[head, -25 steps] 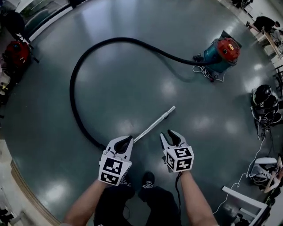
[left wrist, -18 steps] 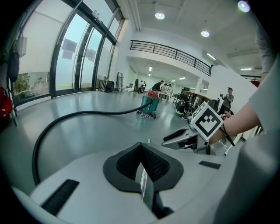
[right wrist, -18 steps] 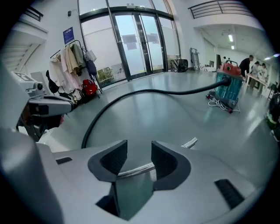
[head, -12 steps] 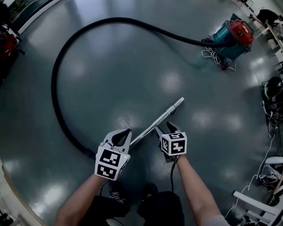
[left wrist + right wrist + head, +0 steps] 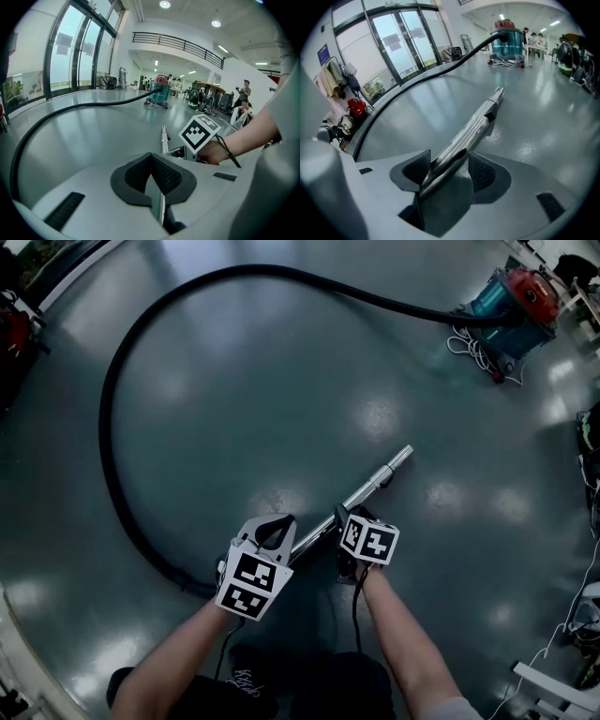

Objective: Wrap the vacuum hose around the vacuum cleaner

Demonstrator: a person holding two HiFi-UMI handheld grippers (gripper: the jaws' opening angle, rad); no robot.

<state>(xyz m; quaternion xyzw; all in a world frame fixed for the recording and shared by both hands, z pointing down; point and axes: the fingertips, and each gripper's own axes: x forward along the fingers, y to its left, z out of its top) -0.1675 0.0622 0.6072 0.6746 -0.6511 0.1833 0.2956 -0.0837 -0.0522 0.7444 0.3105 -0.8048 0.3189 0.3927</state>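
Both grippers are down low over the floor (image 5: 281, 381). The left gripper (image 5: 278, 526) is clenched, its jaws pressed together with nothing between them. The wand (image 5: 370, 488) lies on the floor just ahead of it and a touch to its right.

The right gripper (image 5: 344, 518) sits right over that wand. Its jaws have just been opening and stand wide, with the wand running between them. The tube leans toward one pad and the other pad stands clear, so we call it released, no grip.

The hose (image 5: 112, 390) comes in just beside the left gripper, swings out wide to its left and curves round ahead of both grippers. It runs on to the vacuum (image 5: 516, 301), well apart and far ahead of the right gripper. A white cord (image 5: 469, 341) lies bunched beside the vacuum. The hose lies loose on the floor, not wrapped.
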